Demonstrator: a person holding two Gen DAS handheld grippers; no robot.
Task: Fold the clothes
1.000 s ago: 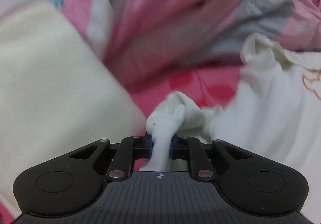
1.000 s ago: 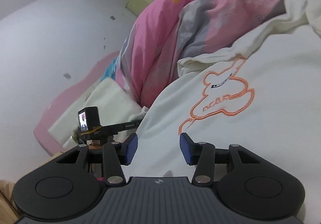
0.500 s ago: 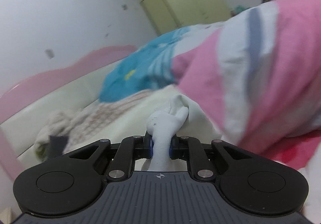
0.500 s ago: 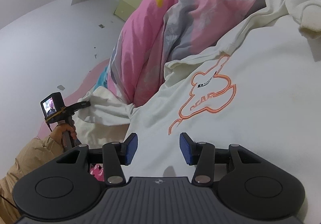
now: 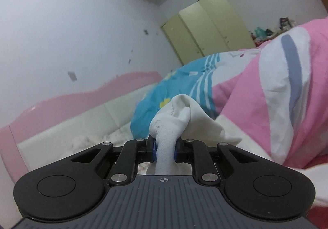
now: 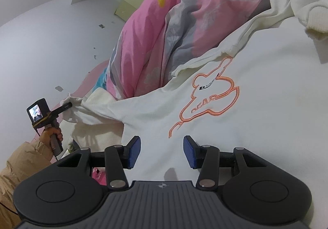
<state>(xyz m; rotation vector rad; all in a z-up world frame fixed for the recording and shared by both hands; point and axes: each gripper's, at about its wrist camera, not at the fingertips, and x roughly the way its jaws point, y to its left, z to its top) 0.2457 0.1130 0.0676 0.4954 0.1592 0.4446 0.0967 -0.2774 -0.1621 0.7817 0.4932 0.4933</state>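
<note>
One garment here: a white sweatshirt (image 6: pixel 256 126) spread flat on the bed, with one orange outlined bear graphic (image 6: pixel 207 99) on the chest. One sleeve (image 6: pixel 92 112) is pulled out sideways off the body and lifted, and its cuff (image 5: pixel 168 126) sits bunched between the fingers of the left gripper (image 5: pixel 165 150), which is clamped tight on it. A second cuff (image 6: pixel 313 17), ribbed, lies crumpled at the top right of the right wrist view.

The right gripper (image 6: pixel 162 152) hangs just above the lower chest of the sweatshirt with its two blue pads (image 6: pixel 134 152) spread wide apart, gripping nothing.

From the right wrist view you can also see the left hand (image 6: pixel 52 133) on its handle, with one small camera screen (image 6: pixel 37 111) on top.

Around that: one pink and grey duvet (image 6: pixel 164 30) heaped right against the sweatshirt's far edge, one blue striped blanket (image 5: pixel 174 93) behind it, one pink headboard (image 5: pixel 82 101), and one pale yellow wardrobe (image 5: pixel 209 28) against the wall.
</note>
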